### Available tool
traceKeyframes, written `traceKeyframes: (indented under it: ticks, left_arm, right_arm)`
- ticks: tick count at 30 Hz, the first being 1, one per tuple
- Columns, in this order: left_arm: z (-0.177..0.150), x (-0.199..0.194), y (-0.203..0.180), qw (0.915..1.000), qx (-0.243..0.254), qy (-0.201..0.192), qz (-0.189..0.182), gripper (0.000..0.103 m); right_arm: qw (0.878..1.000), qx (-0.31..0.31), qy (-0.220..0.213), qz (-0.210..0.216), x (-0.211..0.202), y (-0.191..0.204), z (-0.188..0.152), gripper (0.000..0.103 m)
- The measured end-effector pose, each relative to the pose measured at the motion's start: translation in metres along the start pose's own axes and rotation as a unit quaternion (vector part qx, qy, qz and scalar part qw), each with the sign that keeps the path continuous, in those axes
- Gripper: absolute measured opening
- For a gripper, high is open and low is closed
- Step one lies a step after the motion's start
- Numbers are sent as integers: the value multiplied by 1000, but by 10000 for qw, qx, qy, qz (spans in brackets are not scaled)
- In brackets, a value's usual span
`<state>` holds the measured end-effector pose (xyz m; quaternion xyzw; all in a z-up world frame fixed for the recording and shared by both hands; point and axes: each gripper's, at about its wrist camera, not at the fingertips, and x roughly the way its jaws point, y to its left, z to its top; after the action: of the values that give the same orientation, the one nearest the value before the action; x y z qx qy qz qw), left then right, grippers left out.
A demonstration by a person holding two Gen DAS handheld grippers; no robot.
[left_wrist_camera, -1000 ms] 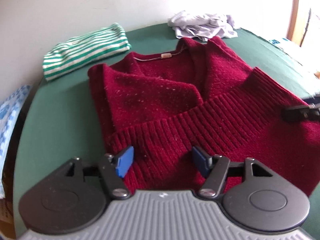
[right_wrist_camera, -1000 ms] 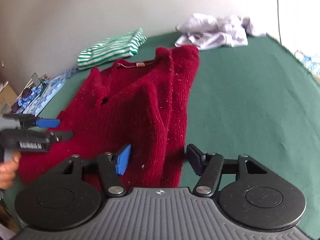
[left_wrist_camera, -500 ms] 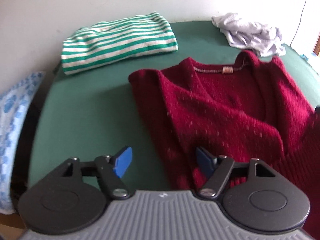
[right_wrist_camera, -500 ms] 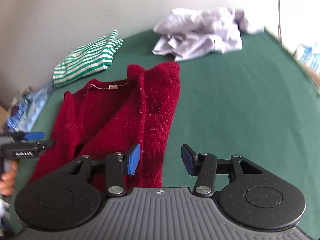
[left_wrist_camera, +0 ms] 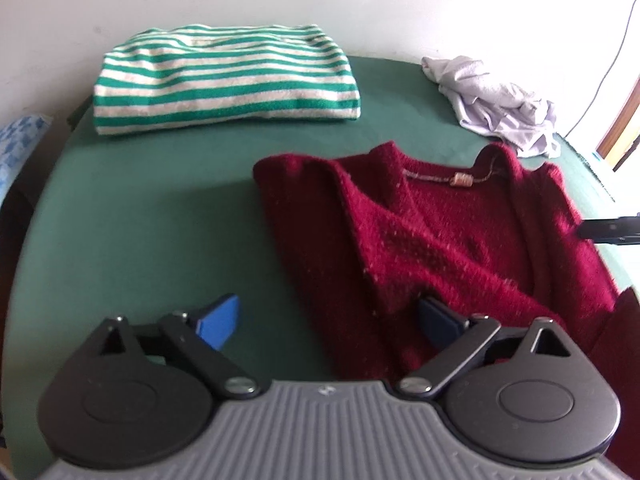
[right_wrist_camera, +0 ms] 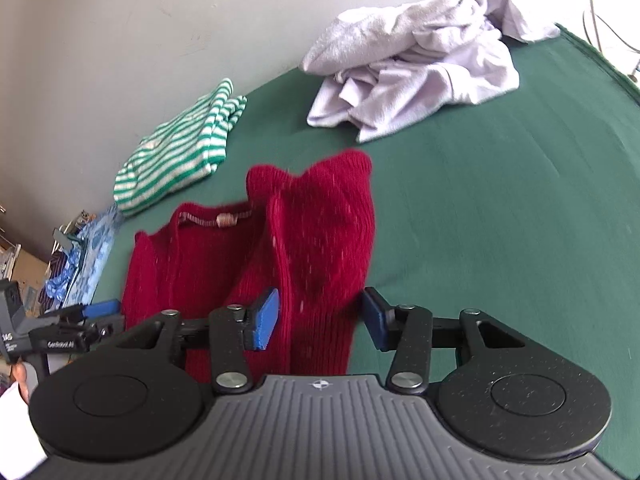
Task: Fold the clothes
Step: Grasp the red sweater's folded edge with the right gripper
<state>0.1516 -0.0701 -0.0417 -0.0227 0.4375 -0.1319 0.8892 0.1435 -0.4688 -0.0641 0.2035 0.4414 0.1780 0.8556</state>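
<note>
Left gripper [left_wrist_camera: 328, 322] jaws wider, opening over sweater [left_wrist_camera: 448, 240] edge

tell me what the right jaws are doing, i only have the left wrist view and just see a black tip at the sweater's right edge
Observer: The right gripper straddles the folded right edge of the red sweater. The fold sits between its jaws, but I cannot tell whether the pads press it.
Operator: anything on the table past that edge
Observer: Only bare green table to its right. The lilac garment lies crumpled farther back, with a clear gap to the sweater.
</note>
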Motion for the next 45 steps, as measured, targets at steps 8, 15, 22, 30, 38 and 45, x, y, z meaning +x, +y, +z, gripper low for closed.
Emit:
traceKeyframes:
  ticks: [8,15,22,30,38,45]
  left_arm:
    - [28,32,6,9997,143,-153,-94,102]
    - [48,48,14,9986,374,-271,-263,102]
    - [60,59,15,9981,382,-355,-327,99]
    - [58,52,24,9973,-67,-509,-531,77]
    - [66,48,36,9960,-770,-363,-284,28]
    - [73,13,20,9970,-576,-507,104,14]
  right_arm:
    - [9994,-245,-87,239,25,-1,28,49]
    - [9972,-98,-143,725,39,-16,51,49]
    - [9913,-24,177,1305,51,-33,70,44]
    - [9876,-241,420,1496,53,-37,73,22]
    - [9883,-280,557,1390,60,-30,81,20]
    - [9865,-548,463,1471,44,-10,85,17]
